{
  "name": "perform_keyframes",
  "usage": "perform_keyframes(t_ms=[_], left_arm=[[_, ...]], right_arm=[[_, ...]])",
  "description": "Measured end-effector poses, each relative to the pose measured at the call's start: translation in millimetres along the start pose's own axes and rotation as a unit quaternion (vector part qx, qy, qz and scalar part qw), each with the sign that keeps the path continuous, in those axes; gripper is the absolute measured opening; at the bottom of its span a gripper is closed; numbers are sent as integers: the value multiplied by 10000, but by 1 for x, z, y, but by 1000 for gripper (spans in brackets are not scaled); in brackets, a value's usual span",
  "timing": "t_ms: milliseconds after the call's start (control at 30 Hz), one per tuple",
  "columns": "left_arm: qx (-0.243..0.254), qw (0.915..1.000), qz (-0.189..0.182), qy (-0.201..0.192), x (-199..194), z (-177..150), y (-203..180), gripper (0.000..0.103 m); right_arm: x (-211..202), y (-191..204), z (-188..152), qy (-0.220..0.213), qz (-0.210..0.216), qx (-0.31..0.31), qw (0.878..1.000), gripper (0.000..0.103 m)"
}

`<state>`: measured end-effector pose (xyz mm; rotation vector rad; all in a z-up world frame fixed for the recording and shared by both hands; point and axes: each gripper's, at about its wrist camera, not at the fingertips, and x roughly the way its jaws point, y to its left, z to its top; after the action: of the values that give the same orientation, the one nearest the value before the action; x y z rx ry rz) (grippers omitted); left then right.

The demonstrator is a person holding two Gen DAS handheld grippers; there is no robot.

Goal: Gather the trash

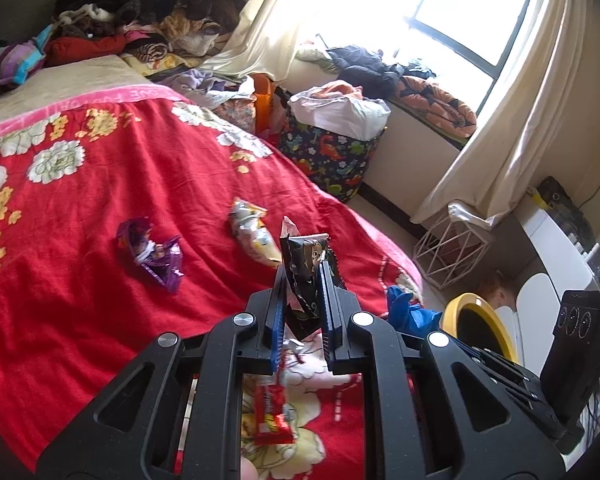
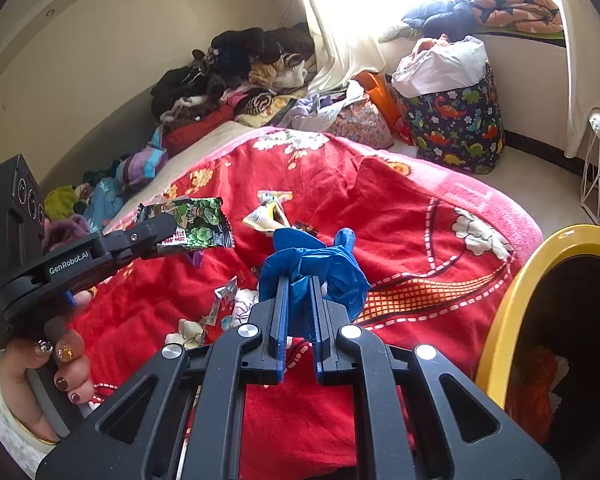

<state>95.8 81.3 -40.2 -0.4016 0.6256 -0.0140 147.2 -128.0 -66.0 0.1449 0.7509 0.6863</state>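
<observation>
My left gripper (image 1: 302,276) is shut on a dark snack wrapper (image 1: 306,264), held above the red floral blanket (image 1: 100,208); from the right wrist view the wrapper shows its green face (image 2: 198,222). My right gripper (image 2: 300,284) is shut on a crumpled blue glove (image 2: 312,268), which also shows in the left wrist view (image 1: 406,312). A purple wrapper (image 1: 152,252), a yellow-white wrapper (image 1: 252,232) and a red wrapper (image 1: 270,412) lie on the blanket. A yellow-rimmed bin (image 2: 512,312) stands at the right of the bed, with orange trash inside.
A pile of clothes (image 1: 140,12) lies at the head of the bed. A dinosaur-print laundry bag (image 1: 328,152) and a white wire basket (image 1: 448,244) stand on the floor by the window. A white desk (image 1: 540,240) is at the right.
</observation>
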Motion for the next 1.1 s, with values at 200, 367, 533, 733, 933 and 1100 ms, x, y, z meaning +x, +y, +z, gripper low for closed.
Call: perform_keyframes(t_ms=[200,367,533,733,933,1100], left_arm=[[144,9997,-172,25,0,-1,-18,10],[256,9992,-297,70,1,-6,-34,10],[376,9983,-421,114,2,-9,-50,10],[509,9970,-550,186,6,-14,-67,10],[629,9954,-677,243,9,-19,-83,10],[724,9938,-790,281,10,-25,-99,10]], right_arm=[[-19,-9,4,-175,-41,108,9998,10],[-33,-18,5,-298,-95,179,9994,10],[-45,-26,5,-411,-164,246,9987,10],[-61,-40,4,-573,-281,343,9974,10],[-77,-56,1,-706,-416,483,9955,10],[-91,-70,0,-819,-520,594,9935,10]])
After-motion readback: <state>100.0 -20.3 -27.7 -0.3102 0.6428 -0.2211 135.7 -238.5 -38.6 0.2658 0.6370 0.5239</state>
